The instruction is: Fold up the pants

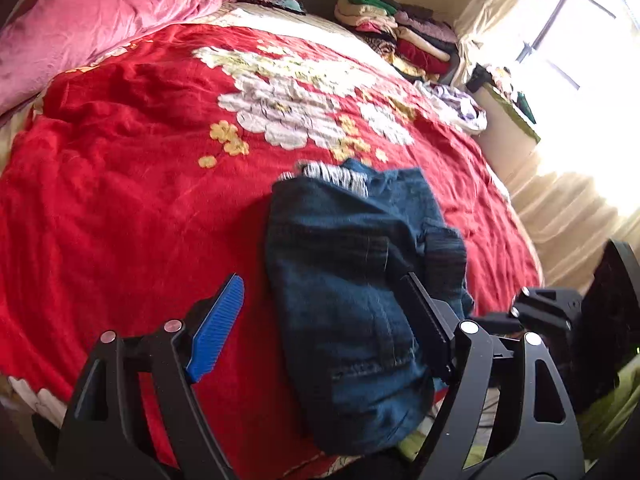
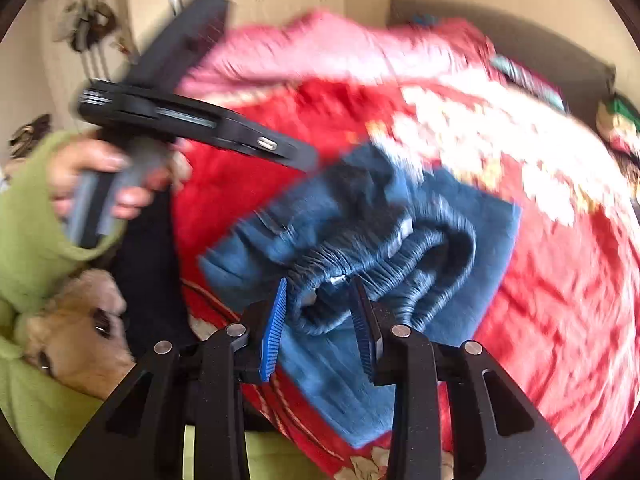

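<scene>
Lying in a compact bundle near the front edge of the bed, the pants point(image 1: 352, 280) look already doubled over, dark blue denim with the gathered elastic waistband point(image 2: 384, 264) turned up toward the right wrist camera, which suggests the fold is nearly done and the bundle has been set down where both hands reach it easily. The left gripper point(image 1: 320, 320) has its jaws wide apart, straddling the near part of the cloth without pressing on it, so it holds nothing. The right gripper point(image 2: 320, 320) has its jaws partly apart with the waistband between them; motion blur keeps me from telling whether the pads press on it. A hand point(image 2: 100, 176) in a green sleeve holds the left tool's handle. Underneath spreads the red floral blanket point(image 1: 140, 160), with a pink quilt point(image 1: 88, 28) and stacked clothes point(image 1: 400, 28) well apart at the far side
</scene>
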Motion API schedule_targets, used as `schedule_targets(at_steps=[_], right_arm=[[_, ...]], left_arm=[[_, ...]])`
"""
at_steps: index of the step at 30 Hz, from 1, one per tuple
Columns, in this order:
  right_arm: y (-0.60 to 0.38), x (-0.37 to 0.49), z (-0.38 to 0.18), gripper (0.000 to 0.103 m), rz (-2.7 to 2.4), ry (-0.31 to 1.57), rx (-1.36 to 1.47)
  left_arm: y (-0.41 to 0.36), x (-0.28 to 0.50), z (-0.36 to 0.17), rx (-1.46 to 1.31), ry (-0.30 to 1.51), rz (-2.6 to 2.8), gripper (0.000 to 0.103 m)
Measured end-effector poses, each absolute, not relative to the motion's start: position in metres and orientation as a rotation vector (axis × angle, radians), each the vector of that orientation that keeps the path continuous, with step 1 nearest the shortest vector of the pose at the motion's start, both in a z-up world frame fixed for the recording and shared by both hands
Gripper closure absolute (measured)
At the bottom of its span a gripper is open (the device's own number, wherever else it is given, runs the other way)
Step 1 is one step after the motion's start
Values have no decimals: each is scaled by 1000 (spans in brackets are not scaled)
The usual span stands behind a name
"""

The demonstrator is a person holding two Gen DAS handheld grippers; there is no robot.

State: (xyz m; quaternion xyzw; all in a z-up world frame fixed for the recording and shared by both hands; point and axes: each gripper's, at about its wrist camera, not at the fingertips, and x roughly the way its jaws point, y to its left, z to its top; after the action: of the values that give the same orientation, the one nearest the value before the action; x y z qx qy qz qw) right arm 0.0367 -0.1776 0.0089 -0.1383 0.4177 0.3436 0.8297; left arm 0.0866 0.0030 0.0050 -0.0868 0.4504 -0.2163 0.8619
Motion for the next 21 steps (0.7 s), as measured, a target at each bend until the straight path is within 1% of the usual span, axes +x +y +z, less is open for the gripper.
schedule_targets(at_steps=[2, 7, 8, 9, 11, 12, 14, 16, 18, 21], right_arm=[[-180, 45, -2, 69, 713, 930, -268], [-181, 44, -6, 66, 711, 924, -241], [-180, 43, -5, 64, 714, 918, -244], [-182, 42, -1, 55, 721, 910, -236], [-186, 40, 9, 44, 725, 874, -206], [-189, 38, 15, 43, 722, 852, -195], [-194, 37, 25, 42, 714, 818, -184], [-198, 35, 37, 38, 697, 781, -180], [-202, 34, 46, 30, 677, 751, -173], [-208, 33, 58, 27, 643, 711, -167]], left_arm=[[-4, 85, -8, -147, 973, -443, 31], [-13, 84, -23, -115, 1006, -439, 30], [-14, 83, -22, -113, 1001, -439, 30], [-14, 82, -18, -110, 991, -438, 30], [-13, 77, -10, -102, 967, -437, 28], [-13, 76, -5, -97, 955, -430, 24], [-13, 71, 3, -93, 934, -424, 24], [-13, 67, 10, -91, 922, -420, 23], [-12, 64, 17, -90, 905, -414, 19], [-11, 60, 27, -86, 881, -404, 18]])
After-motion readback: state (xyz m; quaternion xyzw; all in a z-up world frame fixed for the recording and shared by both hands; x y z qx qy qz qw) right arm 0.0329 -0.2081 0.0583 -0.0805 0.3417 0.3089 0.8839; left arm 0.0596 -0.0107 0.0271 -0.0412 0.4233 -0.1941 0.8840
